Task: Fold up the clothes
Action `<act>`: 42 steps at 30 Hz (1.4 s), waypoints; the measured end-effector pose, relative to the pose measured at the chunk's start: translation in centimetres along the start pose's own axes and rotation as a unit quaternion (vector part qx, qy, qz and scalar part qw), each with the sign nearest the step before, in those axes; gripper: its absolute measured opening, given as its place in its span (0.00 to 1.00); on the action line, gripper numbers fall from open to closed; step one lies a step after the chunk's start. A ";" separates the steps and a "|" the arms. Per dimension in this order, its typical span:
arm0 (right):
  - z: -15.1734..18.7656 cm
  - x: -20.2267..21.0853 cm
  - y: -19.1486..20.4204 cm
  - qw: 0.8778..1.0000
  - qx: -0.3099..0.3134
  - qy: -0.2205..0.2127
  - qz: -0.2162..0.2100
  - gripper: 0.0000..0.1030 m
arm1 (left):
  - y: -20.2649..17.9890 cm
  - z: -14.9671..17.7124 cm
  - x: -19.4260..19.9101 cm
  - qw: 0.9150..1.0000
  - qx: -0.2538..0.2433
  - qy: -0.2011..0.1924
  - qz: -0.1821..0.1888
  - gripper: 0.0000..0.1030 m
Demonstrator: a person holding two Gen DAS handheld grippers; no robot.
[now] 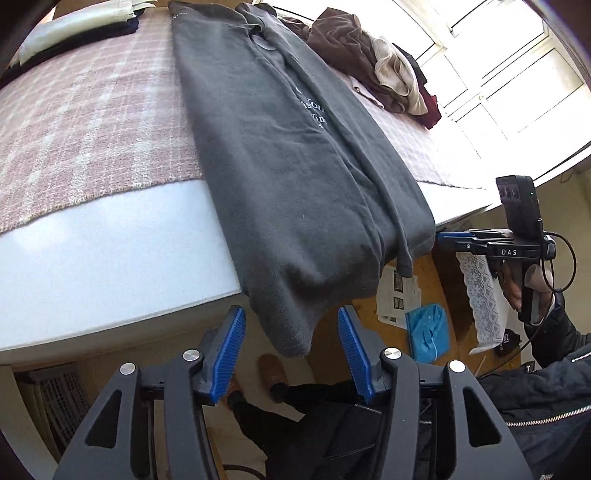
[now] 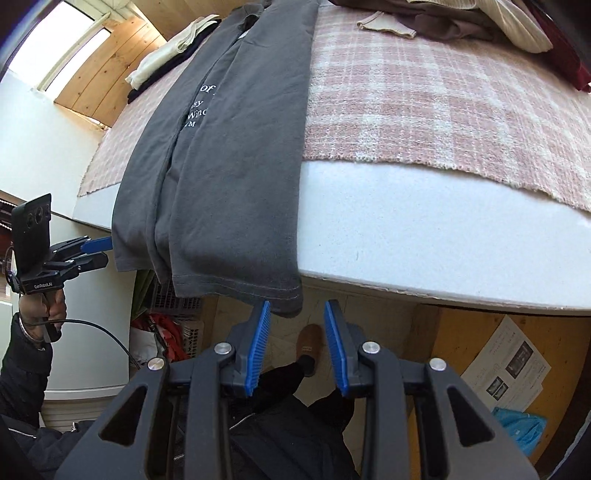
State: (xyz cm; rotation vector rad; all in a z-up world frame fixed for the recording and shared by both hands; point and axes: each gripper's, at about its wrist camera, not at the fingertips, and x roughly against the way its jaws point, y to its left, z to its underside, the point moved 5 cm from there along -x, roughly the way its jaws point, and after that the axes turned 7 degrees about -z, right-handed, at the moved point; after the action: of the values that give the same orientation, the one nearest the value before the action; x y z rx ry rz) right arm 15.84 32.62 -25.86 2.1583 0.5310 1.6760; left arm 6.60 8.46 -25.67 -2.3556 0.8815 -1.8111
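Grey T-shirt (image 1: 295, 184) lies folded lengthwise into a long strip across the bed (image 1: 110, 258), white lettering partly showing between the folded-in sides. Its hem end hangs over the near edge of the bed, past the white mattress side. The rest runs up over the pink plaid blanket (image 1: 92, 110) toward the far edge.

My left gripper (image 1: 291, 354) sits just below the near edge, jaws apart, blue pads on either side of the hanging hem corner. Fabric dangles between them, but I see no pinch. My right gripper (image 2: 297, 347) is the same: spread wide, nothing clamped, its left fingertip just under the other hem corner. I can't tell if pad and cloth touch there.

In each wrist view the other gripper shows off to the side, level with the bed's near edge, held by a hand in a dark sleeve.

Pile of unfolded clothes (image 1: 373, 62), brown, cream and dark red, sits at the far right corner of the bed. Folded stack (image 1: 74, 29), cream on top of dark, is at the far left corner, well apart from the shirt.

Below the bed: wooden floor, printed sheet of paper (image 2: 506, 365), blue bag (image 1: 428, 332), tan slipper (image 2: 308, 345) on my foot, and a plastic crate (image 2: 177, 299) under the left side.
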 end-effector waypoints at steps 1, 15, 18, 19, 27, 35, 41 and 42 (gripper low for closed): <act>0.0 0.3 0.3 1.000 -0.006 -0.006 -0.007 0.30 | -0.1 0.0 -0.3 1.000 -0.004 0.005 0.008 0.48; -0.4 -1.8 0.4 0.998 -0.023 -0.033 0.055 0.30 | -1.5 0.5 0.1 0.994 -0.106 0.034 0.014 0.06; -0.6 -2.6 0.3 0.998 -0.021 -0.023 0.047 0.30 | -1.3 0.3 -0.4 0.993 -0.110 0.046 0.007 0.22; -0.7 -2.9 0.3 0.999 -0.019 -0.019 0.045 0.30 | -1.2 0.2 -0.5 0.993 -0.109 0.045 0.006 0.35; -1.3 -4.2 0.7 1.000 -0.004 0.009 0.027 0.29 | -1.2 -0.6 -2.4 0.994 -0.080 0.060 0.041 0.26; -1.9 -2.2 1.9 0.997 -0.027 -0.005 -0.077 0.06 | -1.5 -2.5 0.2 0.992 -0.078 0.031 0.097 0.05; -3.8 2.1 2.5 0.982 -0.075 -0.063 -0.159 0.06 | -1.6 -4.5 3.0 0.986 -0.064 0.004 0.153 0.05; -4.3 2.7 2.6 0.980 -0.082 -0.073 -0.168 0.06 | -1.6 -4.8 3.5 0.985 -0.062 -0.001 0.163 0.05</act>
State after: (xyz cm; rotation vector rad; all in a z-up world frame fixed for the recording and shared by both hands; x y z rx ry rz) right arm 12.47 31.90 -21.31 1.9278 0.6485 1.3220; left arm 3.48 9.61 -20.53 -2.1192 1.3237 -1.6665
